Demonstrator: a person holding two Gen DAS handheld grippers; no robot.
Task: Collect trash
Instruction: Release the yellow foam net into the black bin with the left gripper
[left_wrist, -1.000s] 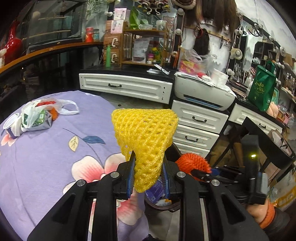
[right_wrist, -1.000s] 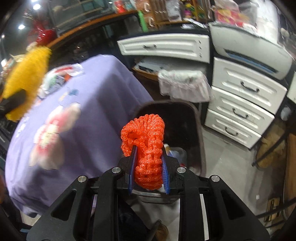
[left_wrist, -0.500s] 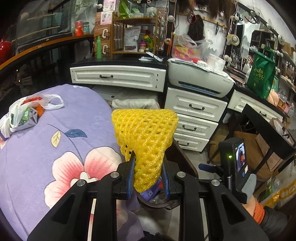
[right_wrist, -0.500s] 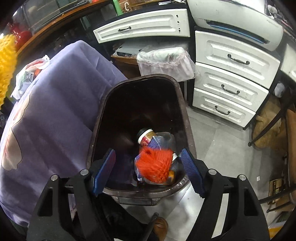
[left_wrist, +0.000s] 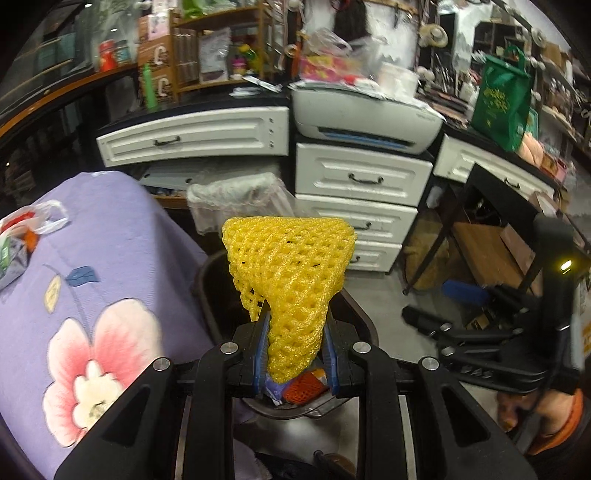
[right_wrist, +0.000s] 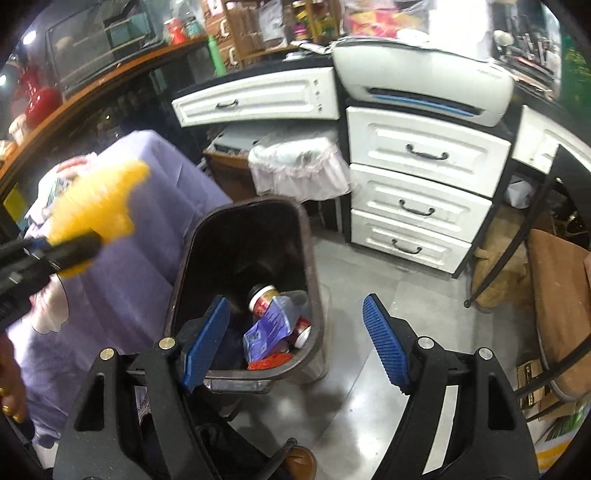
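Orange net (right_wrist: 269, 360) now binned, right gripper (right_wrist: 295, 341) agape.

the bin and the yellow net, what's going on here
A person with a gripper in each hand is clearing trash into a dark bin beside a purple-covered table. The left gripper is shut on a yellow foam net and holds it above the bin. The right gripper is open and empty beside the bin's rim. An orange net already lies inside with a jar and a purple wrapper.
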